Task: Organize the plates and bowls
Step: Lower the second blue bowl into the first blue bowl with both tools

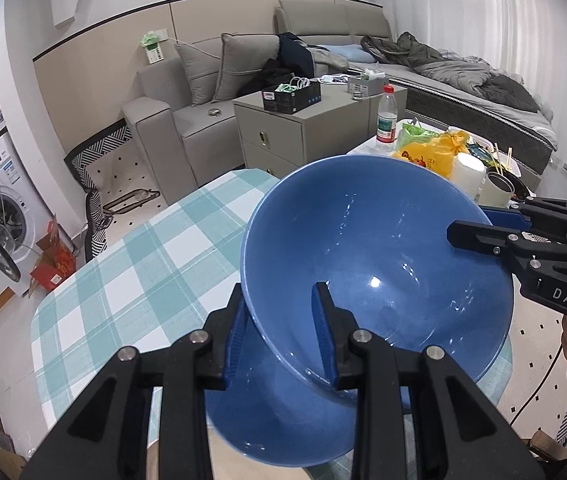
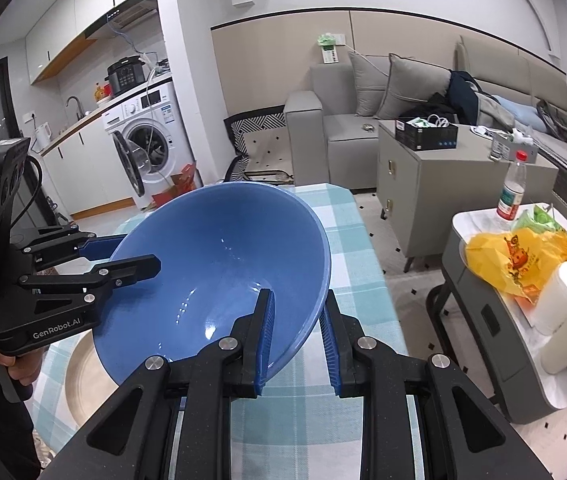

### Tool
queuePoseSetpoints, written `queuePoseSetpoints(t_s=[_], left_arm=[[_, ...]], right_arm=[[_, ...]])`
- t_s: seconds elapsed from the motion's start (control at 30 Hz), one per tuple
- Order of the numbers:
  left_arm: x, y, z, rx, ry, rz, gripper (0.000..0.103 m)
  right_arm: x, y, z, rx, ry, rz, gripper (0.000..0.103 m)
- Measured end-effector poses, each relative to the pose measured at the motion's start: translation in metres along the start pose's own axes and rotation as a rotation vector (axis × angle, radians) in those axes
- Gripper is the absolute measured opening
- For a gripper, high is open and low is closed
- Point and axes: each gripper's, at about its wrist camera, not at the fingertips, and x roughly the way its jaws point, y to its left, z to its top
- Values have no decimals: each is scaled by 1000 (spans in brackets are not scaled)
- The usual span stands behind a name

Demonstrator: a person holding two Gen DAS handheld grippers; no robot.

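Note:
A large blue bowl (image 1: 375,248) is held in the air over the checked table (image 1: 143,264), gripped on opposite rims by both grippers. My left gripper (image 1: 279,332) is shut on its near rim, one finger inside, one outside. My right gripper (image 2: 297,332) is shut on the other rim of the same bowl (image 2: 223,264). Each gripper shows in the other's view: the right (image 1: 479,220), the left (image 2: 123,256). A beige plate (image 2: 83,376) lies on the table below the bowl, partly hidden.
A side table (image 2: 479,220) to the right carries a water bottle (image 2: 511,192), a yellow bag (image 2: 519,260) and cups. A grey cabinet (image 2: 427,184), a sofa (image 2: 343,136) and a washing machine (image 2: 151,140) stand beyond the table.

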Motion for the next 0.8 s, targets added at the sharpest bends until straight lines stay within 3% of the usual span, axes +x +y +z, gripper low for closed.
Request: queuePoseSetpoints(t_s=[0.8], left_arm=[[-3,44,-39,-96,26,46,31]], right_arm=[[46,48,-8,-48,76,81,23]])
